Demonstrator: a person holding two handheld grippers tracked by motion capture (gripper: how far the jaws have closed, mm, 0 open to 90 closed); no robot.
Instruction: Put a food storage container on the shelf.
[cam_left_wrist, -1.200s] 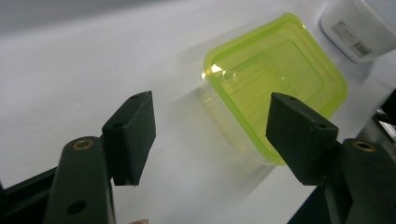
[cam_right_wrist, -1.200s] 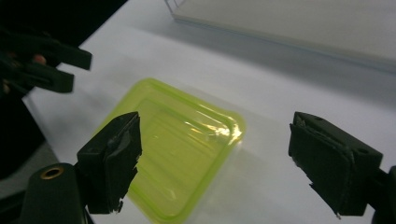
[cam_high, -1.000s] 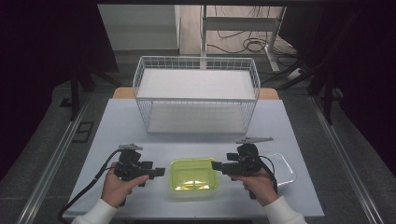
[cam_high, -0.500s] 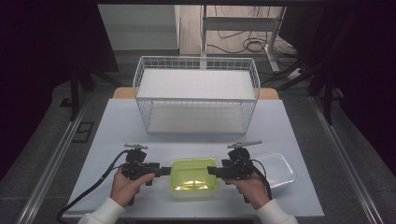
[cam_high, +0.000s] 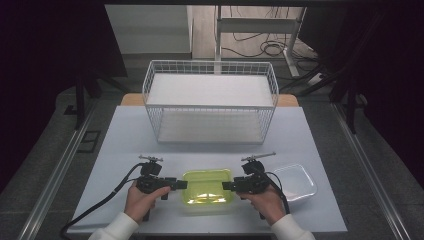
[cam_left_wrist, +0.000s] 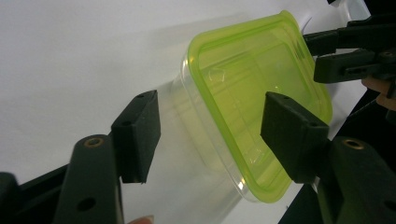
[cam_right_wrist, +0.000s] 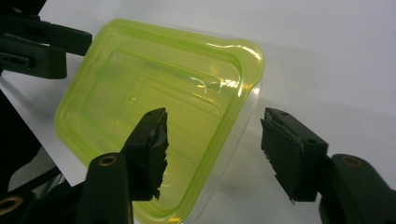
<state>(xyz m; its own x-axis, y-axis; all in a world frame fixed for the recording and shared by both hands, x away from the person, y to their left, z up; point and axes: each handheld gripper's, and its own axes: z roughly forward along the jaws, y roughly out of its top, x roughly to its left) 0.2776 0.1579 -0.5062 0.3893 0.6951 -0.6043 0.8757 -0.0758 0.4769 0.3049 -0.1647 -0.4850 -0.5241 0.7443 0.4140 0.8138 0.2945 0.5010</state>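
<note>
While both sets of fingers stand spread apart, gripping nothing, the clear rectangular plastic container with a yellow-green lid (cam_high: 207, 190) lies flat on the pale grey worktop (cam_high: 125, 140) between them, lid facing up. Its long axis runs from one gripper to the other, so each short end points at a set of fingers. The left gripper (cam_high: 181, 184) has its tips just at the container's left end, and the right gripper (cam_high: 226, 186) meets the opposite end in the same way.

From the high view, a second clear plastic tub without a lid (cam_high: 296, 181) sits just beyond the right gripper's outer side, and a white wire basket (cam_high: 210, 102) stands well past the fingers, toward the far edge.

The left gripper view adds what the high view cannot: the container's clear side wall (cam_left_wrist: 210, 154) under the lid rim falls in the gap between the fingers. The right gripper view shows one corner of the lid (cam_right_wrist: 154, 116) between its own fingers, with the other gripper's fingers (cam_right_wrist: 42, 44) at the far end.
</note>
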